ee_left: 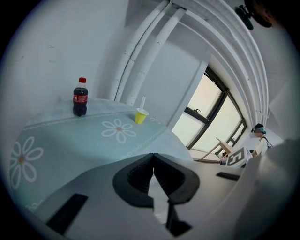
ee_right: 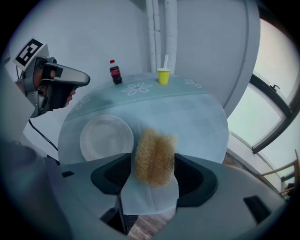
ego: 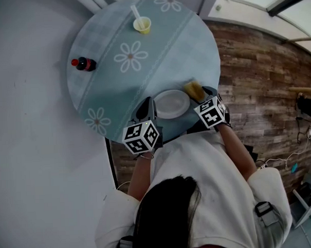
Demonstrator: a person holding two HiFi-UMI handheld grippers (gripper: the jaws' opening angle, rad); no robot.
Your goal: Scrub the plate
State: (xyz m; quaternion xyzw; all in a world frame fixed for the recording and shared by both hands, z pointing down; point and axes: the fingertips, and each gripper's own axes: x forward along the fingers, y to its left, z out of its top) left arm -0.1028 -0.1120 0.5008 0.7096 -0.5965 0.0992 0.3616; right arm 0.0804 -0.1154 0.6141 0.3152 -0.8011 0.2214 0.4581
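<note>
**Head view.**
- Table [ego: 183, 48]: round, under a pale blue cloth printed with white flowers.
- Cup [ego: 142, 25]: yellow, at the far edge, with a white straw standing in it.
- Bottle [ego: 84, 64]: dark drink, red cap, at the left edge.
- Plate [ego: 171, 104]: white, round and smooth, at the near edge.
- Scrubber [ego: 193, 89]: yellow-tan and coarse, just right of the plate. Whether it touches the rim is unclear from here.
- Left gripper [ego: 146, 106]: just left of the plate.
- Right gripper [ego: 202, 94]: at the scrubber.
- Person: white top, both forearms reaching forward over the table edge, grippers angled downward.

**Left gripper view.**
- Jaws: pressed together, dark ribbed pads, nothing between them.
- Beyond them: flowered cloth, with the bottle upright and the cup well apart from it.

**Right gripper view.**
- Jaws: spread wide, pointing steeply down at the cloth.
- Scrubber: oblong and fibrous, lying on the cloth between the jaws, with the pads close beside its long sides.
- Plate: just left of the scrubber, flat on the cloth, with a shallow raised rim.
- Bottle and cup: at the far edge.
</note>
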